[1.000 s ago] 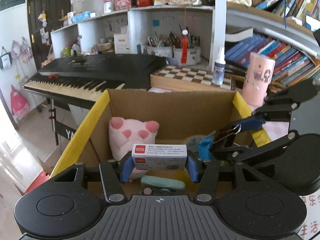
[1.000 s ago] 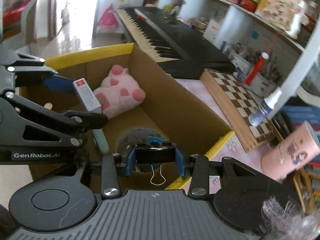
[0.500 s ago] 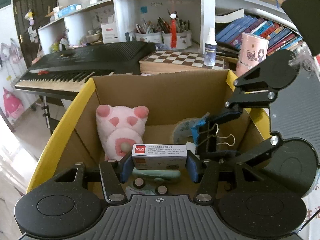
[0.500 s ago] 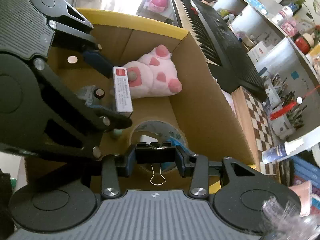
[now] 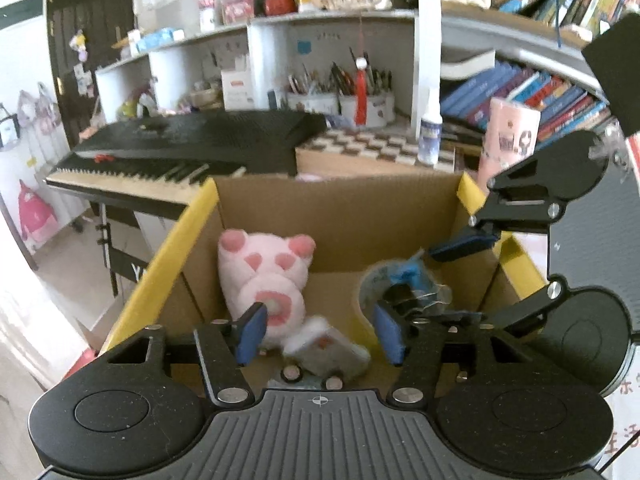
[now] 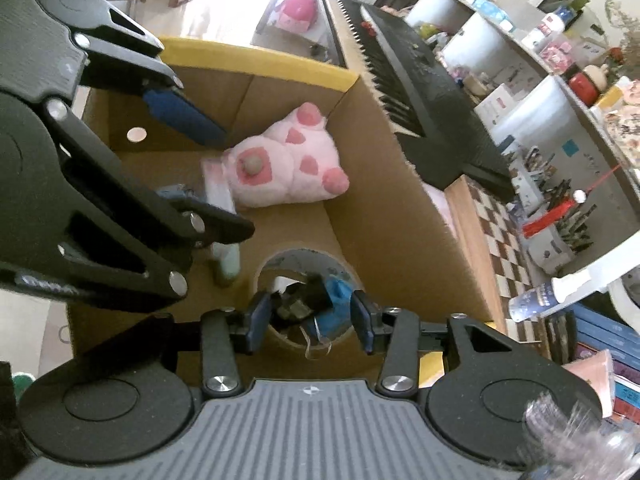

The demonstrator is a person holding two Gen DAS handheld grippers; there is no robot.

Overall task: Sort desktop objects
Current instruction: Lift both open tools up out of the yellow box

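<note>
Room: white shelves [image 5: 332,28] crowded with bottles and pen pots, a row of books [image 5: 532,92] to the right, and a black keyboard [image 5: 192,152] running along the left behind a checkered board [image 5: 376,144].

Left wrist view
Box: a cardboard box [image 5: 344,216] with yellow flap edges sits open below the camera, in front of the keyboard.
Left claw [image 5: 320,330]: jaws spread wide, with nothing between the blue pads.
Small carton [image 5: 324,346]: blurred, white with a red patch, lying loose and tilted under the gap of the jaws, at the foot of the pink plush toy [image 5: 266,276].
Plush toy: upright against the left part of the box floor.
Tape roll [image 5: 376,284]: to the right on the box floor, with a binder clip [image 5: 416,294] and a blue scrap inside its ring.
Right claw [image 5: 464,270]: enters from the right over the box rim; from this side I cannot tell how its jaws stand.

Right wrist view
Right claw [image 6: 310,320]: jaws parted, not pressing on anything, poised over the tape roll [image 6: 340,268].
Binder clip [image 6: 302,300]: black, resting inside the roll beside the blue scrap, wire handles toward the camera.
Left claw [image 6: 200,168]: reaches in from the left, its jaws apart.
Small carton [image 6: 218,184]: on the box floor touching the plush toy [image 6: 280,172], partly hidden by the left claw.
Box [image 6: 380,208]: its tall side wall stands between the contents and the keyboard [image 6: 408,72].
</note>
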